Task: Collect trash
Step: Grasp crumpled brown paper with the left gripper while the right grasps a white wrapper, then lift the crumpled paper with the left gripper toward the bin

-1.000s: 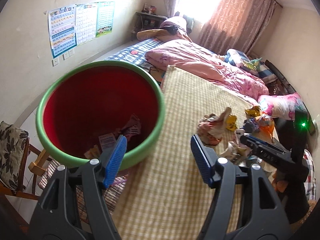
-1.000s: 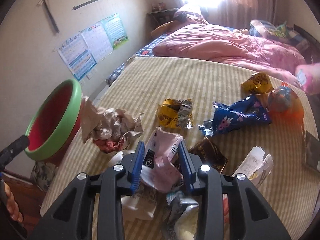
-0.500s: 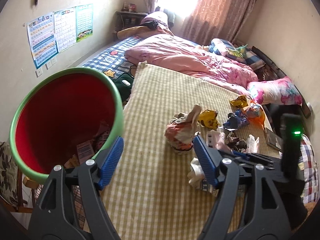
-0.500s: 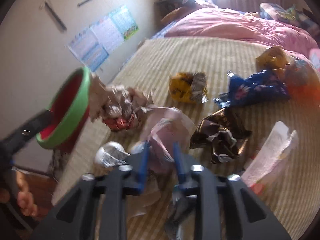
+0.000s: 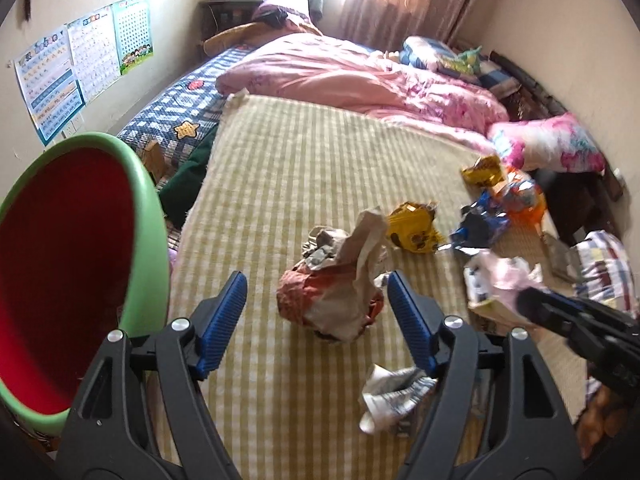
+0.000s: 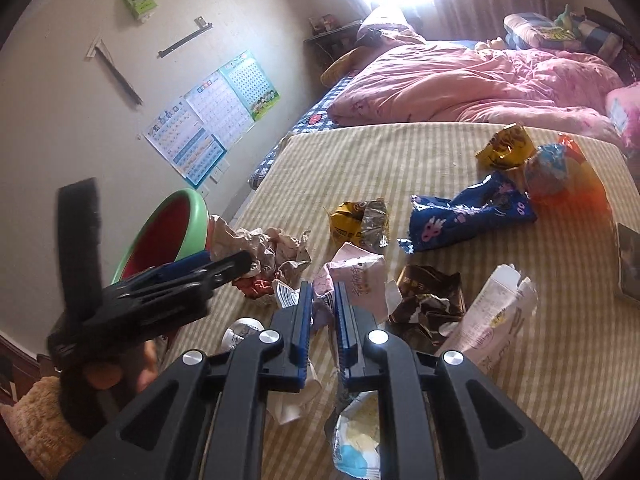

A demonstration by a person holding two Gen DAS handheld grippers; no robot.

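Note:
My left gripper point(image 5: 316, 284) is open and points down at a crumpled brown and red paper bag point(image 5: 332, 300), which lies on the striped mat just ahead, between the blue pads and apart from them. The green bin with a red inside point(image 5: 150, 216) stands at the mat's left edge. My right gripper point(image 6: 322, 292) is shut on a pink and white wrapper point(image 6: 354, 276), held a little above the mat. In the left wrist view the right gripper point(image 5: 532, 304) and its wrapper point(image 5: 496, 276) show at the right.
More trash lies on the mat point(image 6: 400, 152): a yellow wrapper point(image 6: 360, 220), a blue wrapper point(image 6: 472, 216), a brown wrapper point(image 6: 428, 300), a white carton point(image 6: 492, 320), an orange bag point(image 6: 560, 168) and a silver wrapper point(image 5: 392, 396). A pink quilt point(image 5: 340, 76) covers the far bed.
My left gripper swung right, away from the bin, and came down over the crumpled paper bag, opening slightly wider. My right gripper closed on the pink wrapper and lifted it.

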